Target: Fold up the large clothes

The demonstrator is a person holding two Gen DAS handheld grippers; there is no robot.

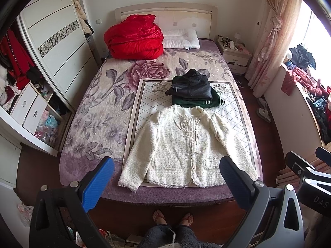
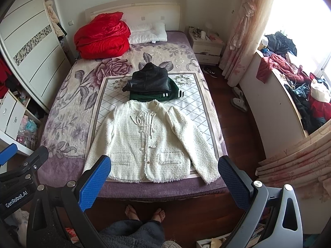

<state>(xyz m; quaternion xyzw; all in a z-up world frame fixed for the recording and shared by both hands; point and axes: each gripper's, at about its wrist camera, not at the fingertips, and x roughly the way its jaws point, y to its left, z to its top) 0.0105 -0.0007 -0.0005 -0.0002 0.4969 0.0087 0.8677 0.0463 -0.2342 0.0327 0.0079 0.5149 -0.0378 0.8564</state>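
Both grippers are raised off the near end of the bed (image 1: 86,111), pointing forward and down over it. Neither touches any cloth.

Left gripper (image 1: 166,186): jaws spread wide, released, nothing between the blue pads (image 1: 97,184). It hangs above the near edge of the bed, with the person's feet (image 1: 172,219) on the dark wood floor (image 1: 266,144) below it. The right gripper's body shows at the far right of this view.

Right gripper (image 2: 164,183): also wide open and empty, held level with the left one and just to its right. The left gripper's black frame sits at the left edge of this view.

White tweed jacket (image 1: 186,144) lies flat and face up on the near half of the bed, on a quilted diamond-pattern mat (image 1: 149,103). Front closed, both sleeves angled out and down, hem toward the person, collar toward the far end. Right sleeve cuff reaches near the mat's near right corner.

Just beyond the collar, a black leather jacket (image 1: 191,84) sits folded on top of a folded green garment (image 1: 196,101) with white stripes.

Far end: red duvet (image 1: 134,37) bundled at the left, white pillow (image 1: 182,39) to its right against the headboard. Wardrobe (image 1: 53,47) stands left of the bed, nightstand (image 1: 234,55) far right, clothes piled on the window ledge (image 2: 289,78) at right.
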